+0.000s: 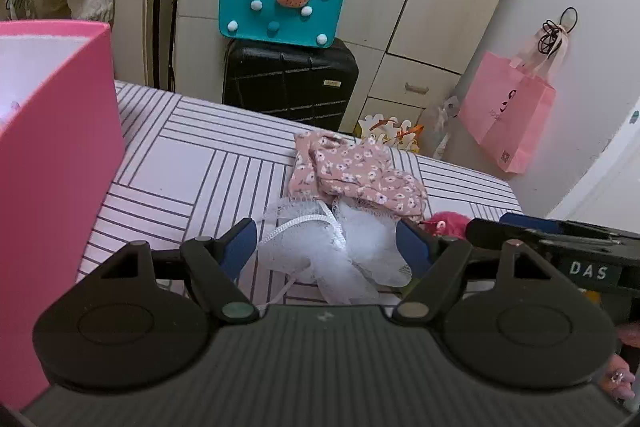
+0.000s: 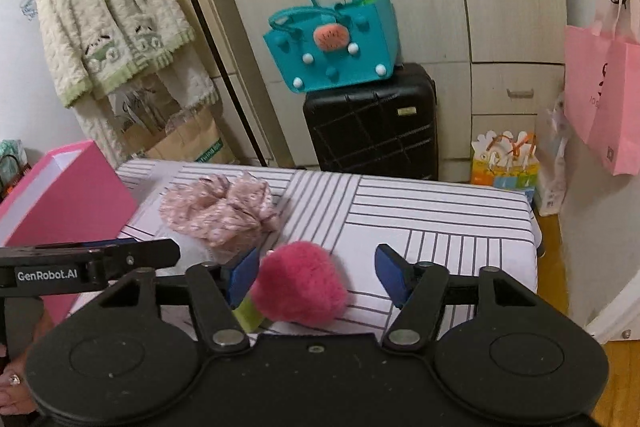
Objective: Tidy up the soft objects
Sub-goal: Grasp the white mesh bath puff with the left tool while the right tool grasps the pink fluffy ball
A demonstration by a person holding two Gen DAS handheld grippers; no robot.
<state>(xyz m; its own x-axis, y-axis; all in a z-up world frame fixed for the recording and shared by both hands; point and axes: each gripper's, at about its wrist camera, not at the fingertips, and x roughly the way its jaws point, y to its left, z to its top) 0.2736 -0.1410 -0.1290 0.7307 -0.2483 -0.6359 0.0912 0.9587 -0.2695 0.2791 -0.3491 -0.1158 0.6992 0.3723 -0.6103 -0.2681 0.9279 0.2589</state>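
On the striped bed (image 2: 440, 211), the left gripper (image 1: 326, 245) stood open around a white net puff (image 1: 340, 259). The right gripper (image 2: 316, 275) stood open around a pink fluffy toy (image 2: 300, 283), not squeezing it.

The bed (image 2: 440, 219) is covered with a white sheet printed in blocks of dark parallel lines. A pink box (image 1: 56, 167) stands at its left side, its white inside showing. Toward the far middle lies a crumpled pink floral cloth (image 1: 360, 175). Just in front of it, touching its near edge, sits a white mesh bath pouf (image 1: 340, 251) with a white cord. To the right of the pouf lies a fluffy pink plush (image 2: 300, 283) (a green part shows at its near left). The right half of the sheet lies bare.
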